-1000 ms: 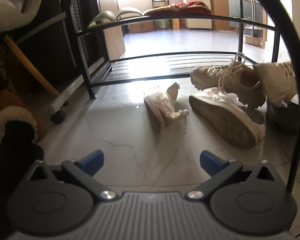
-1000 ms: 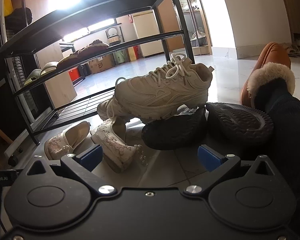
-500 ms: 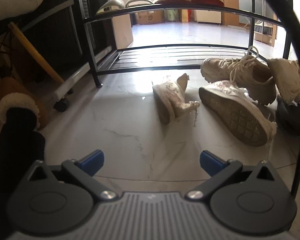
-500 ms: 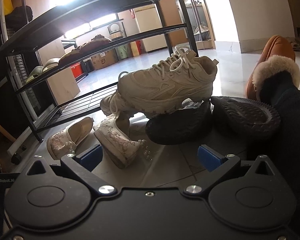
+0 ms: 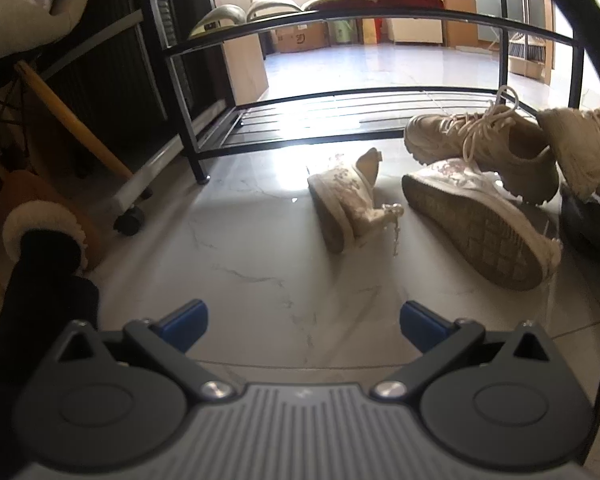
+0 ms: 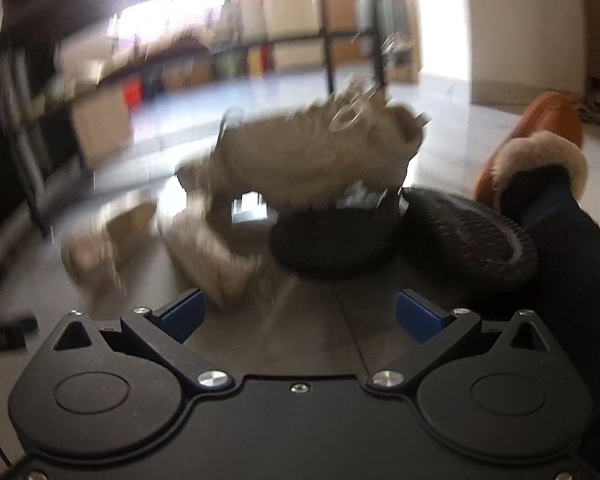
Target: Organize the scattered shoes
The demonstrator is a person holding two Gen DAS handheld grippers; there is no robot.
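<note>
Marble floor before black rack | shoes heaped, small floral shoe on its side | soft, light; pinch heel collar | left gripper and right gripper both gaping, empty

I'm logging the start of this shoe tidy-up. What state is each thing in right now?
left hand-held gripper: open, empty.
right hand-held gripper: open, empty.
small floral shoe: on its side on the floor.
large floral shoe: tipped, sole showing.
beige sneaker: upright, laces loose.
bottom shelf: bare where visible.
</note>
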